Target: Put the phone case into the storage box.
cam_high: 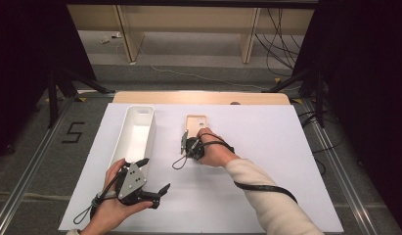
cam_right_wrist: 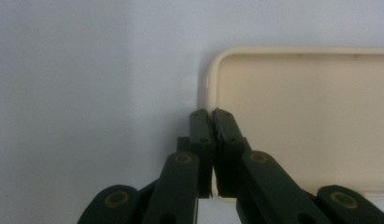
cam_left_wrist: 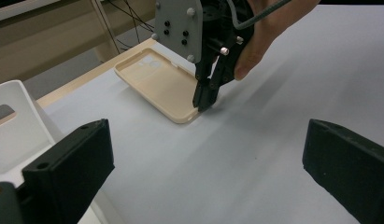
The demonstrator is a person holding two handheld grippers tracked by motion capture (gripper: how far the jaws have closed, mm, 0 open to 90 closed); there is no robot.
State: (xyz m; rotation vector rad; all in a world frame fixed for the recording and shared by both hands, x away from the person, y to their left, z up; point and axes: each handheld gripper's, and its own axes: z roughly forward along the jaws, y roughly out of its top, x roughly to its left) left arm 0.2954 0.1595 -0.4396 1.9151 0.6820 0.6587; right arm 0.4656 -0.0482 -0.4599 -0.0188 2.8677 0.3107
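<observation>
A cream phone case (cam_high: 195, 122) lies hollow side up on the white mat (cam_high: 272, 156), just right of centre. My right gripper (cam_high: 188, 139) stands at the case's near end, shut on its rim. In the right gripper view the two jaws of the right gripper (cam_right_wrist: 211, 113) press together, one outside the phone case (cam_right_wrist: 311, 116) and one inside it. The left gripper view shows the right gripper (cam_left_wrist: 203, 103) pinching a corner of the phone case (cam_left_wrist: 161, 86). My left gripper (cam_high: 154, 175) is open and empty at the mat's front left, and the left gripper (cam_left_wrist: 206, 133) has its jaws wide apart.
A long white bin (cam_high: 150, 132) with a handle slot lies lengthwise on the mat's left side, next to my left hand; the white bin (cam_left_wrist: 17, 126) also sits at the left of the left gripper view. Wooden table edge (cam_high: 198, 98) runs behind the mat. Bare mat spreads to the right.
</observation>
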